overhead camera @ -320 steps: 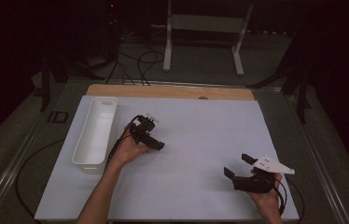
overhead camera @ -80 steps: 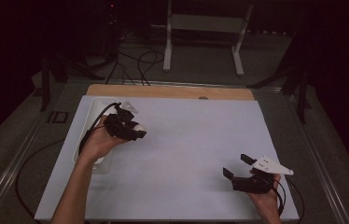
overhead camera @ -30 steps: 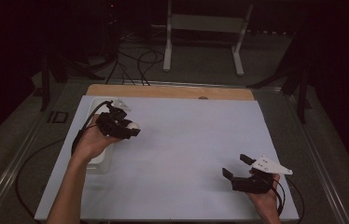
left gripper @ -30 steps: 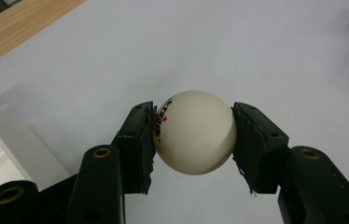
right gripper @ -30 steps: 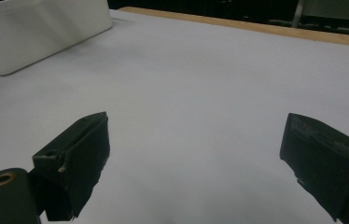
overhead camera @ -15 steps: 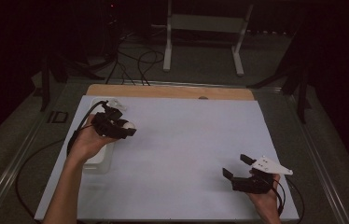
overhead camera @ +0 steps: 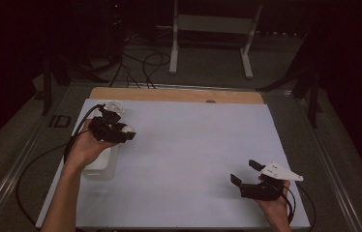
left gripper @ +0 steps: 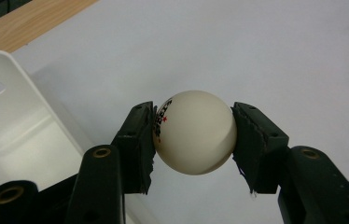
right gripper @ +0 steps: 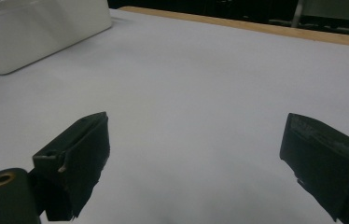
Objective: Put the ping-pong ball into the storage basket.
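A white sheet covers the bench [overhead camera: 193, 145]. At its left edge sits a white tray [overhead camera: 102, 162]; just above its rim the left gripper [left gripper: 193, 135] clamps a ping-pong ball [left gripper: 195, 132]. The right gripper [overhead camera: 247, 173] rests near the front right, jaws wide apart.

One white ball [left gripper: 195, 132], one white tray [left gripper: 18, 135], two grippers — left gripper [left gripper: 193, 140], right gripper [right gripper: 200, 163] — on one table [overhead camera: 193, 145].

I see white sheet [overhead camera: 188, 154] covering table | bare wooden strip [overhead camera: 169, 94] along far edge | white metal stand [overhead camera: 211, 29] and black cables [overhead camera: 140, 63] on floor beyond
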{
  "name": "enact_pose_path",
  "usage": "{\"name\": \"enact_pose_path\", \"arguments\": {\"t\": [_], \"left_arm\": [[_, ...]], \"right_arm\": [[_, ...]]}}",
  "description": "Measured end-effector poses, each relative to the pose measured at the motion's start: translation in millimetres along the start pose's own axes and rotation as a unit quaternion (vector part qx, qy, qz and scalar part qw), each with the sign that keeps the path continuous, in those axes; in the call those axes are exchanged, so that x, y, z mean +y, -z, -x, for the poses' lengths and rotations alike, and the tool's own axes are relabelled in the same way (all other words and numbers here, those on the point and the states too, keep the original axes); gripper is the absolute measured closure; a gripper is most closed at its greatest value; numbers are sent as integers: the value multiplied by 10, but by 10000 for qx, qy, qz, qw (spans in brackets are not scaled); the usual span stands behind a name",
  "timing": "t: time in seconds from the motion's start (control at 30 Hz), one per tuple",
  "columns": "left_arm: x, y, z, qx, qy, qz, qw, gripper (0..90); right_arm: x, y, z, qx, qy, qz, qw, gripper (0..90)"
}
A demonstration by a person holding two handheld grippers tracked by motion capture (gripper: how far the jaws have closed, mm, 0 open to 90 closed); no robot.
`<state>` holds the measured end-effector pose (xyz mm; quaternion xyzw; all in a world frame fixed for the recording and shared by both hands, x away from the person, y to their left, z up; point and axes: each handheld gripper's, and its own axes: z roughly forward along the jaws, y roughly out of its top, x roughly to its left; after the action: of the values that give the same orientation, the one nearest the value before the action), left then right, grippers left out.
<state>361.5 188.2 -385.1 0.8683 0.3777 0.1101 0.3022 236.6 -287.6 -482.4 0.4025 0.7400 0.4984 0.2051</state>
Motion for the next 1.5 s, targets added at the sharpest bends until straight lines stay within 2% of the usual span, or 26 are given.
{"name": "enact_pose_path", "arguments": {"t": [0.57,0.8,1.5], "left_arm": [[-27,61,-56,254,207,51,9994,513],[-54,78,-99,346,356,31,9988,512],[-108,109,-186,438,499,-73,9978,512]], "right_arm": [[1,7,2,-15,-8,2,10000,80],[-1,0,-1,-8,-10,-7,10000,80],[-4,-3,1,-1,-5,-26,10000,81]]}}
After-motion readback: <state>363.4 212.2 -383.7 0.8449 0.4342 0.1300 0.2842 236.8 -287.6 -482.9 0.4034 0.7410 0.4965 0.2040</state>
